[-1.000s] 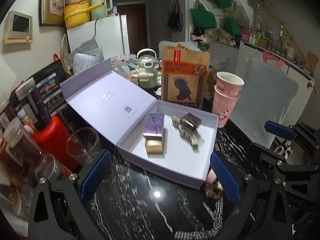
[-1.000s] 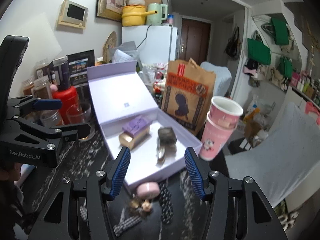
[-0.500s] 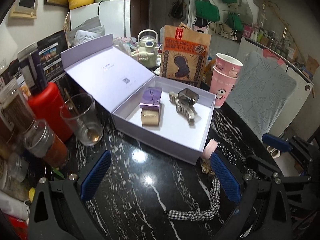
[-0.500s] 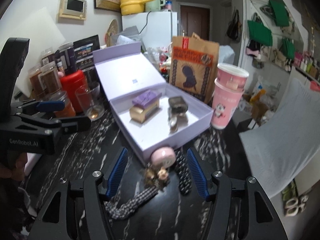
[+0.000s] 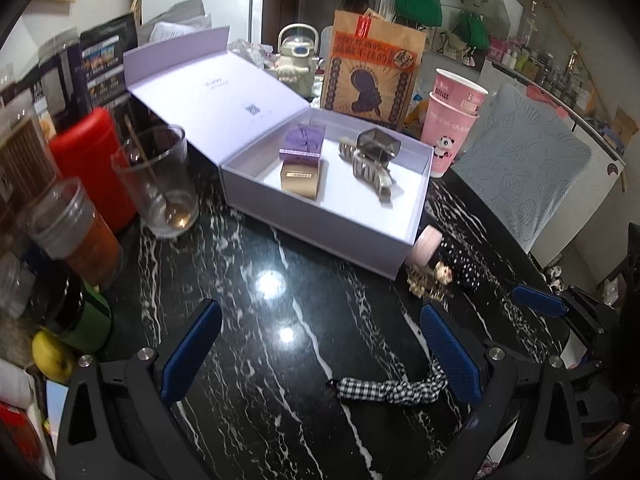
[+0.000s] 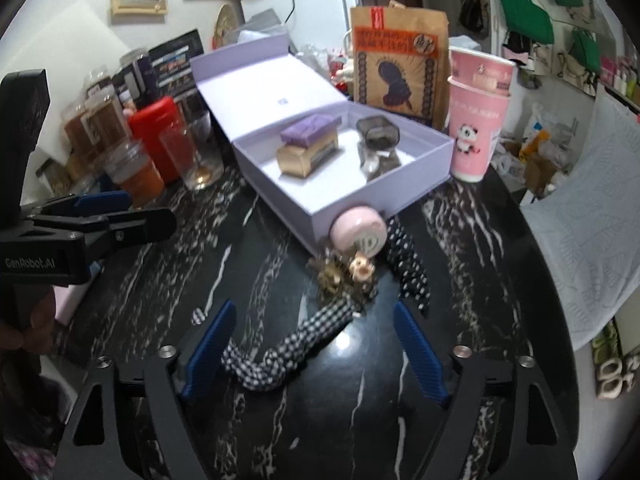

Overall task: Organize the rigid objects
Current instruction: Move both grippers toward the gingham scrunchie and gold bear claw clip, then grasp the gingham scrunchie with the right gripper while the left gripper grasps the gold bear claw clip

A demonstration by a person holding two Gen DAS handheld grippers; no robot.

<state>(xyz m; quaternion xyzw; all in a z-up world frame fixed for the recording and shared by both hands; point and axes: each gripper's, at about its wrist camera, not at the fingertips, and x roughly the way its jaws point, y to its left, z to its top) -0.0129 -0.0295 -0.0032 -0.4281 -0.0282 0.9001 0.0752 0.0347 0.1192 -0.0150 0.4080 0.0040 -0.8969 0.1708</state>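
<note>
We are looking at a pink round case (image 6: 359, 230) lying on its side on the black marble table (image 5: 256, 360), touching the near corner of the open lilac box (image 6: 280, 204). It is probably light, stiff and smooth, so it may roll or slip; we judge the two flat faces the best place to grip it. Just in front of it are lying a small furry charm (image 6: 340, 278), a checked fabric tie (image 6: 276, 356) and a dotted one (image 6: 408, 268), all soft and easy to snag. Inside the box a purple-and-gold block (image 6: 306, 148) and a grey claw hair clip (image 6: 378, 144) are already sitting.

Our right gripper (image 6: 314, 354) is pointing steeply down at the table, and its jaws are opening; the checked tie is lying between the blue pads, which are not pressing it. Our left gripper (image 5: 320, 356) is tilting down likewise, its pads spread wide over bare marble, with the end of the checked tie just beside its right pad.
</note>
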